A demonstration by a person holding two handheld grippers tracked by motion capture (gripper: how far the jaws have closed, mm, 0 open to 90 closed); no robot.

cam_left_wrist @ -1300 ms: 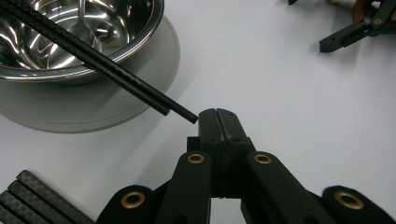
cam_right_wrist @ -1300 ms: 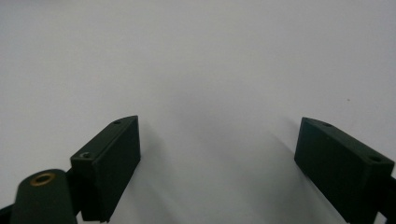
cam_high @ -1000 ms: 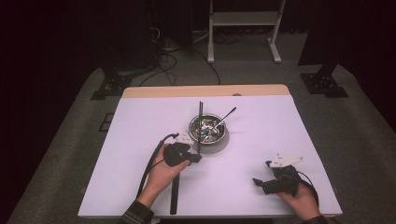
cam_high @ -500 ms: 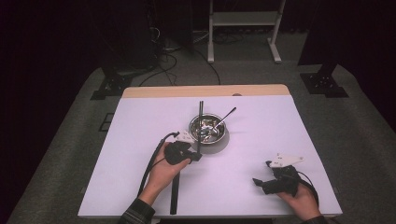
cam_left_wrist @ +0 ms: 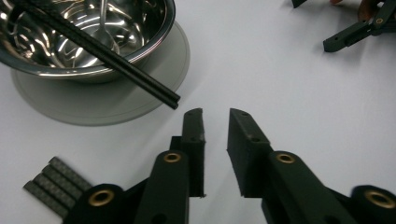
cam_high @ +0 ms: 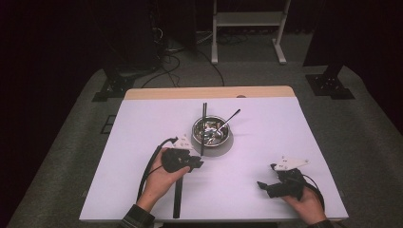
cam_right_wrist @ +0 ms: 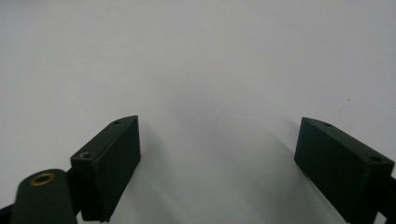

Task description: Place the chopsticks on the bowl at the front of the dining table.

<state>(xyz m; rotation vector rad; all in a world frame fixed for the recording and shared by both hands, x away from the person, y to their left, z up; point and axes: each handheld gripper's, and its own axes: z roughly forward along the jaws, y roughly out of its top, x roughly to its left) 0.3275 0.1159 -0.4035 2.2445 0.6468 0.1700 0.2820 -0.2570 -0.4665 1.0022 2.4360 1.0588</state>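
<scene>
A steel bowl (cam_high: 211, 132) (cam_left_wrist: 93, 42) stands on a grey round mat (cam_left_wrist: 116, 102) at the middle of the white table. A pair of black chopsticks (cam_high: 203, 126) (cam_left_wrist: 107, 51) lies across its rim, and a metal spoon (cam_high: 229, 119) (cam_left_wrist: 105, 28) leans inside it. My left gripper (cam_high: 196, 164) (cam_left_wrist: 215, 116) rests just in front of the bowl, beside the near ends of the chopsticks. Its jaws have just been opening; a narrow gap shows, with nothing in it. My right gripper (cam_high: 263, 185) (cam_right_wrist: 217, 140) lies at the front right, open wide over bare table.
Several dark flat sticks (cam_high: 178, 194) (cam_left_wrist: 56, 184) lie on the table under the left hand, running toward the front edge. The table (cam_high: 285, 128) has a wooden strip along its far edge. Stands and cables sit on the floor behind.
</scene>
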